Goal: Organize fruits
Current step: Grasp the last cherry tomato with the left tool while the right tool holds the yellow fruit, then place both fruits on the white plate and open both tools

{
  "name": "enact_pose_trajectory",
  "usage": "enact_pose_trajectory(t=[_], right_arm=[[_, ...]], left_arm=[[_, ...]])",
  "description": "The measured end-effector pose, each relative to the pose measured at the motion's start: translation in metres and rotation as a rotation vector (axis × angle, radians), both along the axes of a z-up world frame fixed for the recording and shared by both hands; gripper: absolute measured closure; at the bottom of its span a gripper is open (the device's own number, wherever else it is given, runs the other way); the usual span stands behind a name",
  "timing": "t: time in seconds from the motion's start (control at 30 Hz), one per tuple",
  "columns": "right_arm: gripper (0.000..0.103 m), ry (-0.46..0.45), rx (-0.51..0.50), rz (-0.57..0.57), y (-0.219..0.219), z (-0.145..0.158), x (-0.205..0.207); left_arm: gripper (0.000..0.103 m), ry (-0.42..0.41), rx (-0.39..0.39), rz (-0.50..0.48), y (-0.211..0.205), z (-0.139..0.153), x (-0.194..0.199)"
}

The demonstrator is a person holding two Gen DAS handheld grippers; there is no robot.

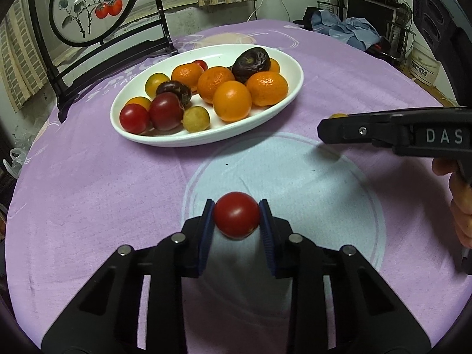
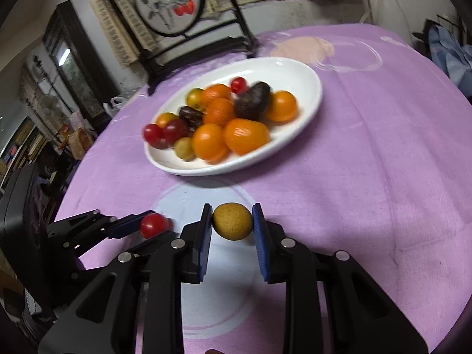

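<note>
Fruit held on both sides: left gripper (image 1: 236, 217) jaws clamped on a glossy red cherry tomato (image 1: 236, 214), right gripper (image 2: 232, 221) jaws clamped on a matte, speckled yellow fruit (image 2: 232, 220), probably a small plum. Both hang just above the purple cloth surface (image 1: 88, 191), near the white oval plate (image 1: 283, 97). Keep squeeze light, skins bruise; lower into gaps among the smooth round fruit.

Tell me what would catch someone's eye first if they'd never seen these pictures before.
Probably the white oval plate piled with oranges, tomatoes and dark fruits, sitting mid-table on the purple tablecloth. Next, nearer the cameras, the left gripper pinching a red cherry tomato and the right gripper pinching a small yellow fruit. Behind the plate stands a round framed painting of red fruit.
</note>
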State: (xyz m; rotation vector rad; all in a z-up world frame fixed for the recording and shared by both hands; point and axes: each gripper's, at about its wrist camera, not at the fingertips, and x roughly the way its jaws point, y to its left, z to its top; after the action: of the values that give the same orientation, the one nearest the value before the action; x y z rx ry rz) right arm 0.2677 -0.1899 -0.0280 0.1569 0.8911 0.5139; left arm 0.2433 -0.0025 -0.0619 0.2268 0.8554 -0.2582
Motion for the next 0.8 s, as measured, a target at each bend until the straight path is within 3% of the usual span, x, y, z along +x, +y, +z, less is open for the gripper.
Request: enact_pose_trajectory(t=[0.17, 0.33, 0.53, 0.8], right_arm=[[0.075, -0.132, 0.023, 0.028, 0.009, 0.018, -0.002], [0.075, -0.231, 0.048, -0.047, 0.013, 0.034, 0.026], [0.075, -0.276, 0.047, -0.102, 0.019, 0.039, 0.072], [0.075, -0.229, 0.016, -0.099, 0.032, 0.03, 0.123]], left_arm=[[0.072, -0.012, -0.026, 0.008, 0.004, 0.007, -0.001], [0.073, -0.109, -0.112, 0.043, 0.017, 0.042, 0.001], [0.073, -0.197, -0.188, 0.158, 0.037, 0.078, 0.052], [0.073, -0.175, -0.217, 0.259, 0.048, 0.076, 0.126]])
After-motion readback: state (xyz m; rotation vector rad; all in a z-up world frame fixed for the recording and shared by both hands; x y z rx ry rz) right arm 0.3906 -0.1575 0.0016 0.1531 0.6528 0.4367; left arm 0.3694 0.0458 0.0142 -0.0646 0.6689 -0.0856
